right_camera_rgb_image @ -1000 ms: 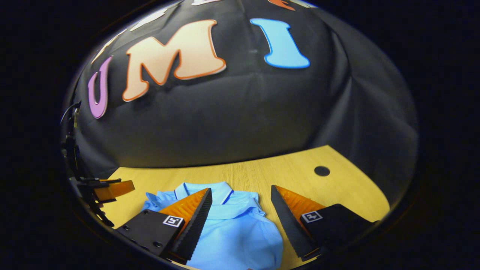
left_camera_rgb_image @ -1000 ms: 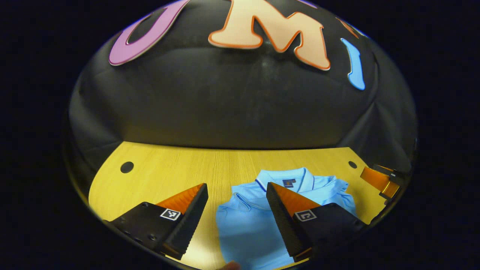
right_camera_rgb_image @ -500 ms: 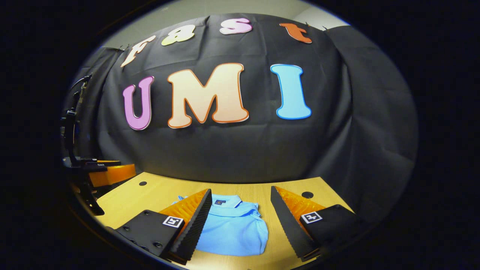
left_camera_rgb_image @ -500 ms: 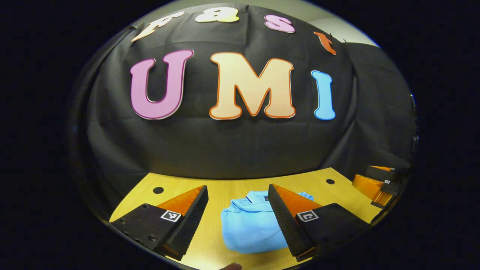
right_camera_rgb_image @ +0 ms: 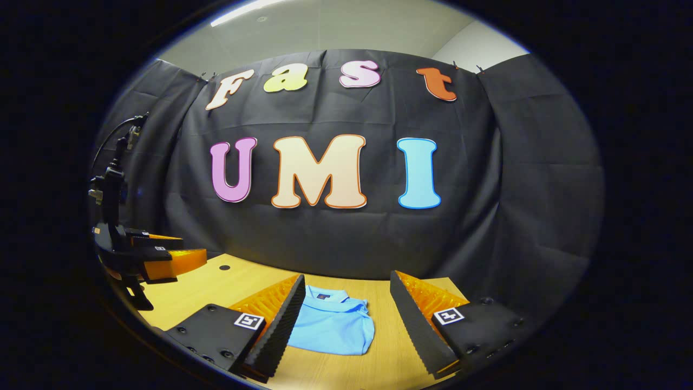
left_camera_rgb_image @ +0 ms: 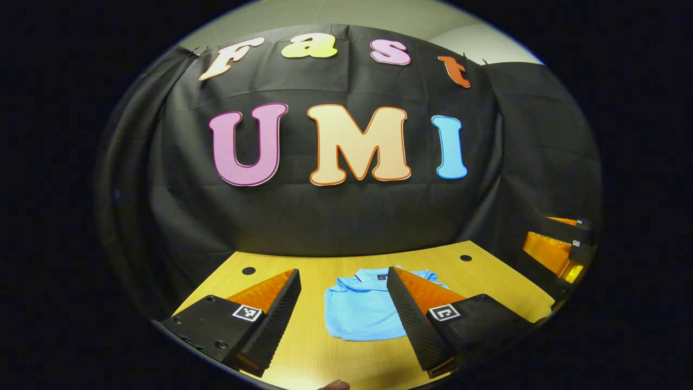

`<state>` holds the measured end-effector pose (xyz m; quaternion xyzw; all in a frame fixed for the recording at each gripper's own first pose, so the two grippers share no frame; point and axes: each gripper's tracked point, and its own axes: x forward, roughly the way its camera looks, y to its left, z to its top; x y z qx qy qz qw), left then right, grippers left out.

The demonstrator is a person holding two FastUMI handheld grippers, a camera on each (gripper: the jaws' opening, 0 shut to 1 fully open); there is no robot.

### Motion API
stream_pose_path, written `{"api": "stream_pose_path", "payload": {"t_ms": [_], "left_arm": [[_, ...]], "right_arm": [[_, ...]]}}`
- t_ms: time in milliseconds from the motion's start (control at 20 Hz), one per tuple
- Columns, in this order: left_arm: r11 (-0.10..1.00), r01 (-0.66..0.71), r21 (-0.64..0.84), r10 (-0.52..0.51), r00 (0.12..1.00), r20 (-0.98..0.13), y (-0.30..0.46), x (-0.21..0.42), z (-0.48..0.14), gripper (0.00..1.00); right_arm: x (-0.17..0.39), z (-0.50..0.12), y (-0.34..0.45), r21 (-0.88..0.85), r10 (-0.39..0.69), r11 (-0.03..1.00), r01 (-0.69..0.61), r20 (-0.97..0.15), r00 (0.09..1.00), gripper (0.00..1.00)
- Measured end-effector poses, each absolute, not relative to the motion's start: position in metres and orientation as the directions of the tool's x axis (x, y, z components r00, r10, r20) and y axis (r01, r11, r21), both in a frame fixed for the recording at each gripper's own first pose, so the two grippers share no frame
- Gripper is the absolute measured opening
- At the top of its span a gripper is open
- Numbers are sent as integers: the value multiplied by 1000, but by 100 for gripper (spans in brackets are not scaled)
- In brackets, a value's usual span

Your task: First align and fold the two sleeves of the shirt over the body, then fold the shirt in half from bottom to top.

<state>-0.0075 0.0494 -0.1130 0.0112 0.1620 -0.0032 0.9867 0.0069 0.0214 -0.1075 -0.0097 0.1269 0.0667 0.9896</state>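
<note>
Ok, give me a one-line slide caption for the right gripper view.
Open right claw held above the wooden table, folded light-blue shirt lying collar-up between its fingers.

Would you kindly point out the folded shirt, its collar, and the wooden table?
folded shirt (left_camera_rgb_image: 361, 314): left gripper view, middle of the folded body.
collar (right_camera_rgb_image: 330, 297): right gripper view, far edge of the shirt.
wooden table (left_camera_rgb_image: 319, 352): left gripper view, bare top.

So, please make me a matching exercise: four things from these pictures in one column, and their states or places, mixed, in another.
1. shirt
2. left tool
3. table
4. collar

A. open, holding nothing
B. folded, lying flat
C. on the shirt's far edge, towards the wall
D. wooden, with round holes

Pairs: 1-B, 2-A, 3-D, 4-C
</note>
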Motion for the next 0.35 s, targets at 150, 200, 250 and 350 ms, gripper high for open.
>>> {"api": "stream_pose_path", "payload": {"t_ms": [150, 200, 250, 350], "left_arm": [[1000, -9, -3, 8, 950, -313, 46, -25, -106, 95], [1000, -9, -2, 8, 951, -310, 45, -27, -102, 94], [1000, -10, 2, 10, 954, -301, 44, -29, -98, 95], [1000, -8, 12, 11, 960, -280, 43, -29, -84, 95]], "right_arm": [[-11, -118, 39, 3, 154, 987, -159, -265, 952, 97], [-15, -118, 43, 6, 164, 986, -168, -271, 949, 95], [-17, -115, 45, 9, 171, 985, -175, -268, 948, 97], [-17, -104, 45, 19, 171, 985, -172, -250, 953, 98]]}}
